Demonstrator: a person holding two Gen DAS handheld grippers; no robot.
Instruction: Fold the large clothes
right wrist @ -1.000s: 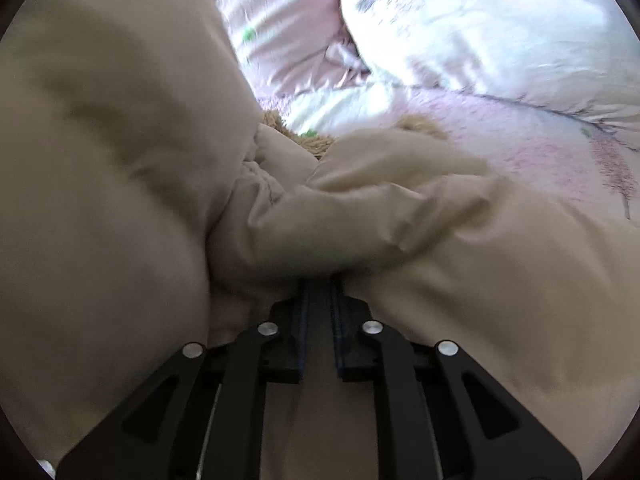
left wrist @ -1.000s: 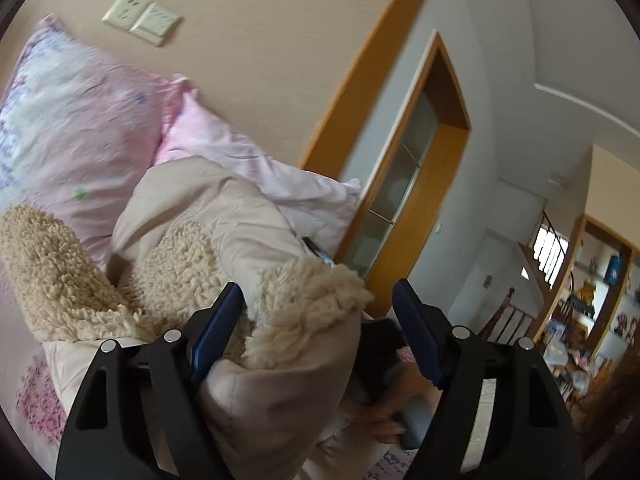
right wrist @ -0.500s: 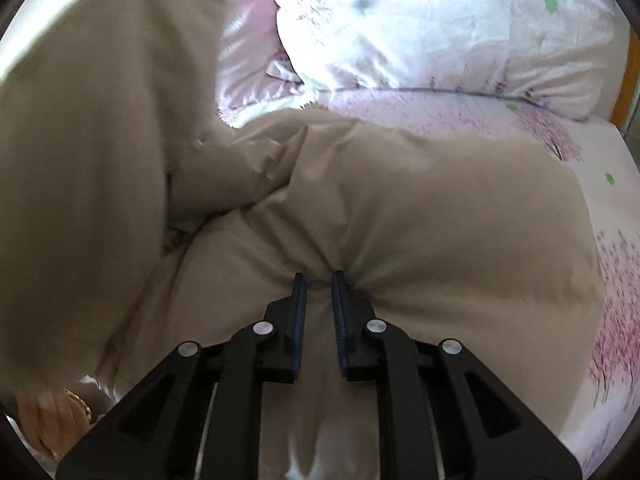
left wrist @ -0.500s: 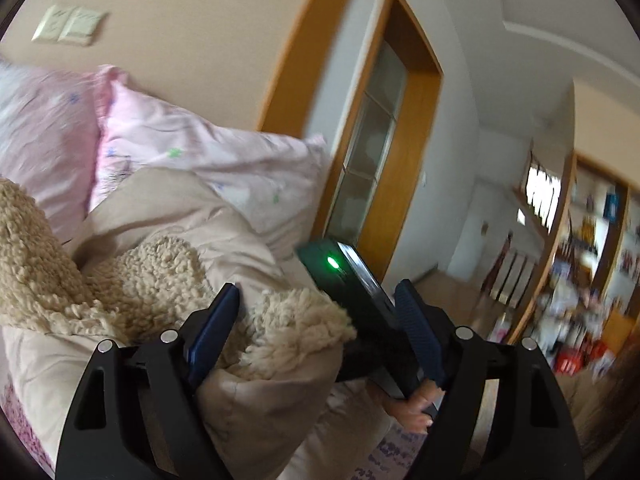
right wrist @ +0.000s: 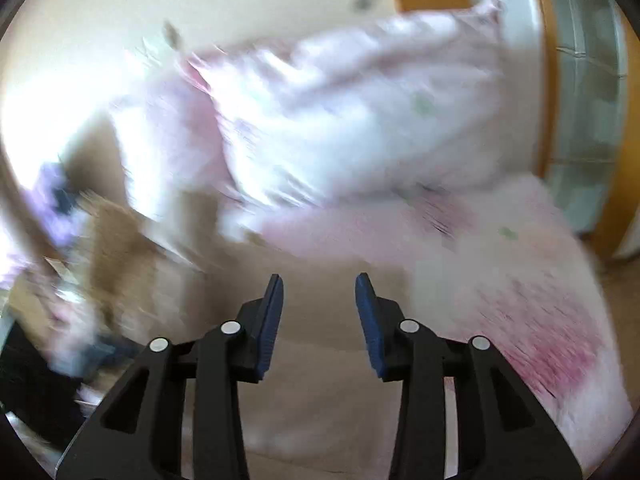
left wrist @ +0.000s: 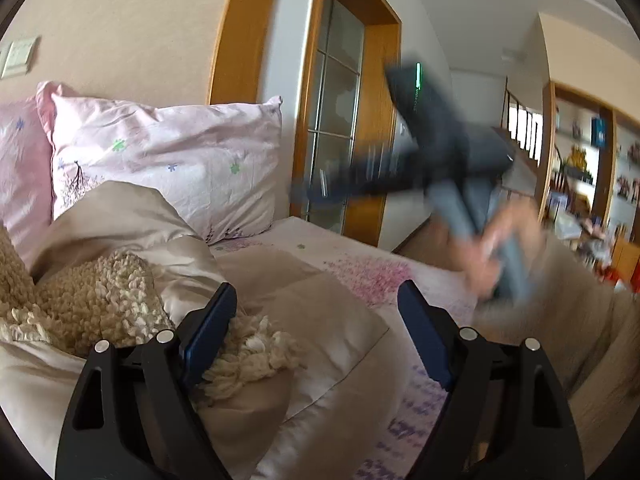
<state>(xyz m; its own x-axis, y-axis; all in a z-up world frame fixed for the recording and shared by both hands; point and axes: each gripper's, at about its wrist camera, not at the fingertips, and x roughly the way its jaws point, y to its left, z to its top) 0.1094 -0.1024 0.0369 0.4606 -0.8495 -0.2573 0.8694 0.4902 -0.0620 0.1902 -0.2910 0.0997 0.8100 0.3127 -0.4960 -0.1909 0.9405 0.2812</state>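
A beige coat (left wrist: 320, 312) with cream fleece lining (left wrist: 100, 300) lies bunched on the bed. My left gripper (left wrist: 316, 292) hovers just over it, its jaws wide and still opening. A fleece cuff (left wrist: 256, 348) rests against the inner side of the left finger, and the right pad touches nothing. In the right wrist view my right gripper (right wrist: 319, 280) hangs above the coat (right wrist: 320, 380), its jaws opening with nothing between them. That view is heavily blurred. In the left wrist view a hand (left wrist: 492, 248) holds the blurred right gripper above the bed's far side.
Two pink flowered pillows (left wrist: 168, 160) lean on the wall behind the coat. The flowered sheet (left wrist: 372, 276) shows to the right of the coat. A wooden door frame (left wrist: 384, 120) with a glass door stands past the bed, and shelves (left wrist: 580, 168) lie beyond.
The right gripper was shut on a fold of the coat; it has let go, opened and lifted away. The left view has swung right, and the coat now lies lower.
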